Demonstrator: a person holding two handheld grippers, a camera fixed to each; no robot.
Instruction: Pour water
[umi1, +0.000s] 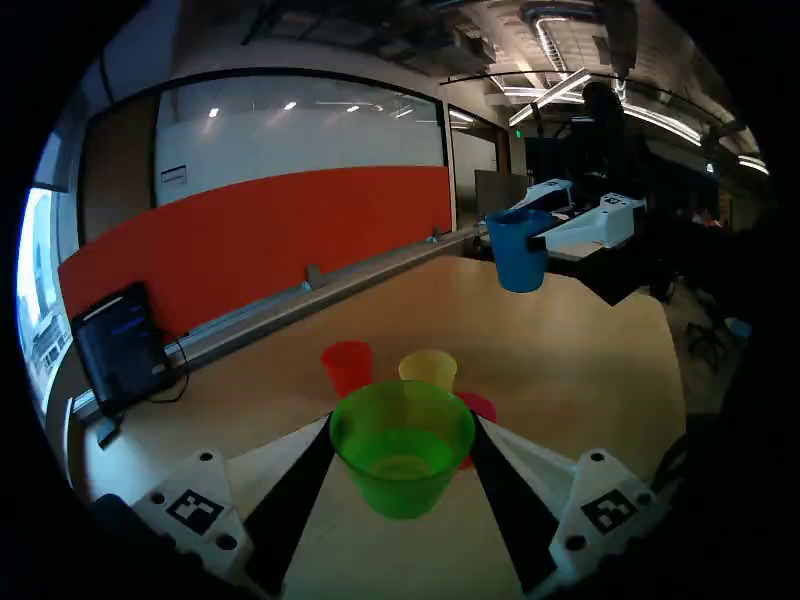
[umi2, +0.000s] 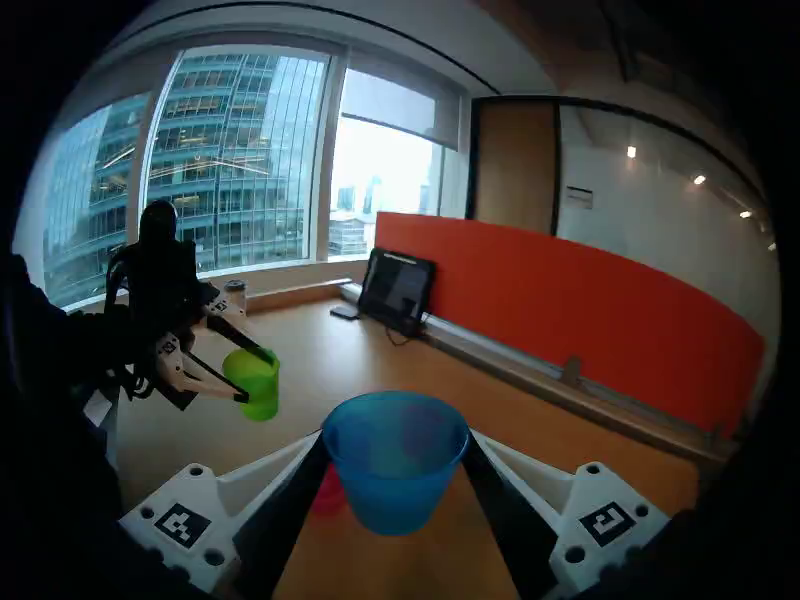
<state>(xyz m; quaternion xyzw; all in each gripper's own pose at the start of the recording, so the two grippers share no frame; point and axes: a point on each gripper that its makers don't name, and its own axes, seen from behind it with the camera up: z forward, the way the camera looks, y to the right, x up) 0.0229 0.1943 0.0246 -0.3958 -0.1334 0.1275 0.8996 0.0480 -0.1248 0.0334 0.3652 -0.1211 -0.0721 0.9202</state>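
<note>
Green cup (umi1: 402, 460) clamped upright between left tongs (umi1: 402, 428).

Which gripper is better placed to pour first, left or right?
Probably left. The left gripper holds the green cup upright, and liquid seems to lie at its bottom; the blue cup in the right gripper looks empty, so it could receive.

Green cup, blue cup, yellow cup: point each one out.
green cup (umi1: 402, 495), left gripper view, outer front wall
blue cup (umi2: 395, 502), right gripper view, outer front wall
yellow cup (umi1: 428, 372), left gripper view, upper wall
</note>
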